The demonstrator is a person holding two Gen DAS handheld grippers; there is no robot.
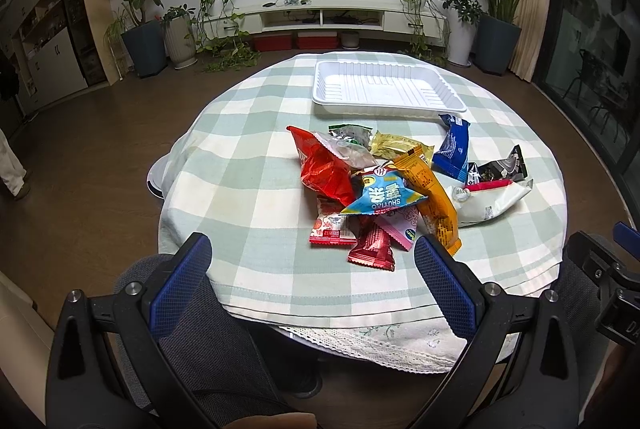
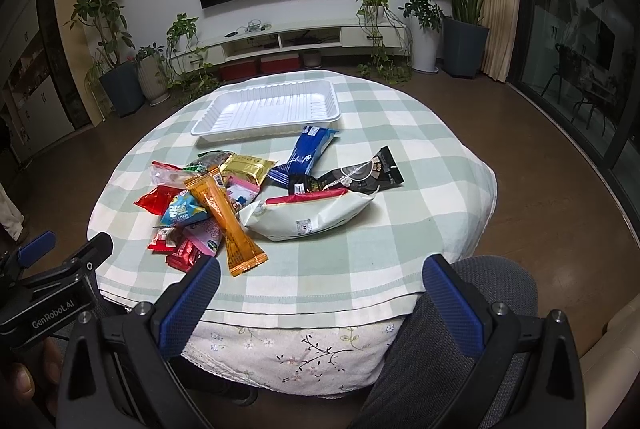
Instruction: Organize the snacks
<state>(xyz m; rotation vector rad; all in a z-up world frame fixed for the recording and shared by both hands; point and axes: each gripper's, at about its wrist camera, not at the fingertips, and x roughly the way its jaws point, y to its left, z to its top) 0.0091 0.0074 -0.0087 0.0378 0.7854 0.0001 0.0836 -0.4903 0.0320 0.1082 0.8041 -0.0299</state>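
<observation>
A: Nothing is seen sorted yet. The white tray [image 1: 390, 87] is shown bare at the far side of the worktop [image 1: 248, 189], and the snacks [image 1: 384, 185] are piled loose just near of it, none inside.

B: Both tools are held back at the near edge, over the person's lap. The left gripper [image 1: 312, 281] is seen with jaws wide apart, nothing between them. The same can be said of the right gripper [image 2: 318, 301]: jaws spread, empty.

A: So the whole job is judged to be left. The orange stick [image 2: 228, 225] is laid across the top of the heap, with the red bag [image 1: 324, 165] to its left and the light-blue pack [image 1: 382, 197] in the middle.

B: To the right, clear of the heap, the white pouch [image 2: 316, 215] is found, with the blue pack [image 2: 306, 155] and black pack [image 2: 360, 177] beyond it, nearer the tray.

A: What is buried cannot be counted. Several wrappers are covered by the orange stick and the red bag, and only corners are shown.

B: Print on most packs is too small to be read. The near rim of the worktop is cut off by the jaws in both views, and the floor beneath is hidden by the cloth.
</observation>
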